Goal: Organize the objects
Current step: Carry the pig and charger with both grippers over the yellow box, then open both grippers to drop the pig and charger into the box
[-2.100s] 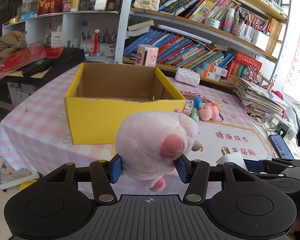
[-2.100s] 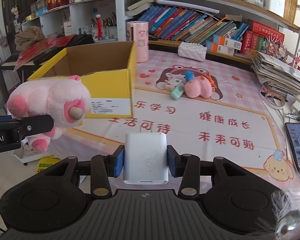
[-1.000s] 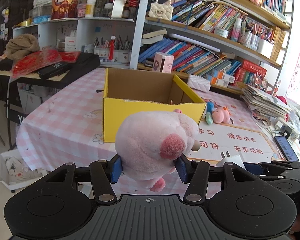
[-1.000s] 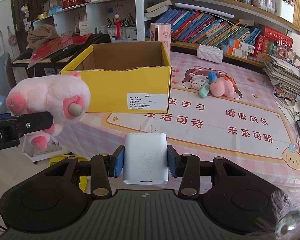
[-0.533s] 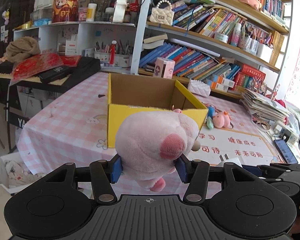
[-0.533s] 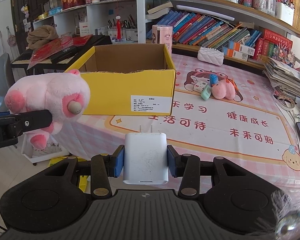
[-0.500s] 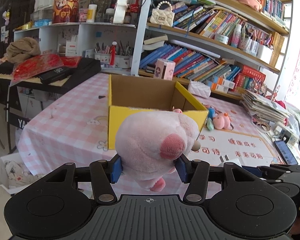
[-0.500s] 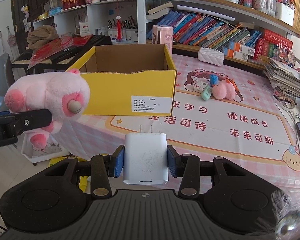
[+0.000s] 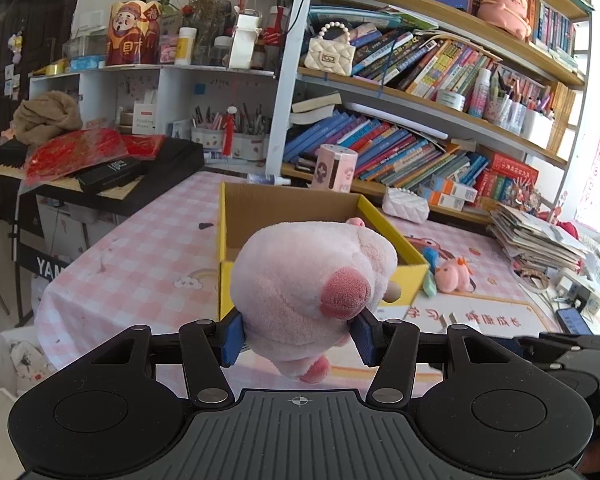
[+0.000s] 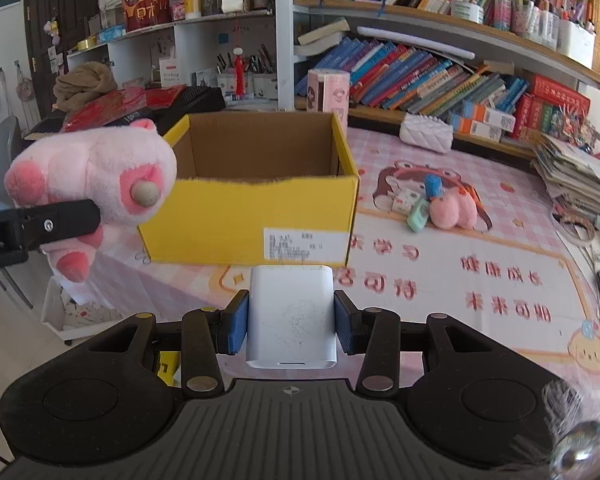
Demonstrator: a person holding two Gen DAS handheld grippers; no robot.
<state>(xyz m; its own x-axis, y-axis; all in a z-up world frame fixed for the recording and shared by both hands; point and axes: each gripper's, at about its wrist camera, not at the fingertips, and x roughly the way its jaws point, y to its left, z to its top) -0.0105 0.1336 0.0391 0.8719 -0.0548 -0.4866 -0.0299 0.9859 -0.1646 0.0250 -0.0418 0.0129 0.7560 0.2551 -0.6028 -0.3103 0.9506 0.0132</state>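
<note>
- The pink plush toy (image 9: 308,280) sits clamped between the blue pads of the left gripper (image 9: 298,338), squeezed at its lower body, its head bulging above the jaws and one foot hanging below.
- The white charger block (image 10: 291,316) is pinched upright between the pads of the right gripper (image 10: 291,326), both pads flat against its sides; its prongs face away and cannot be made out.
- The yellow cardboard box (image 10: 256,216) stands open on the pink checked tablecloth (image 9: 148,256). From the right gripper it lies at 12 o'clock, a little toward 11; from the left gripper it lies at 12 o'clock, directly behind the plush.
- Both loads hang short of the table's near edge, so the box is well apart from either. The box's near wall stands between each load and the opening; my judgement is that each must clear that wall's top before release.
- In the right wrist view the plush hangs at 10 o'clock, level with the box's left corner. Neither hand looks clearly nearer the box.
- On the mat at 2 o'clock of the box lie a small pink plush (image 10: 452,210), a mint item and a blue-capped piece, well clear of a straight path.
- A pink canister (image 10: 327,90) stands just behind the box; the bookshelf (image 10: 440,20) lies beyond, and stacked papers (image 10: 580,180) at 3 o'clock.
</note>
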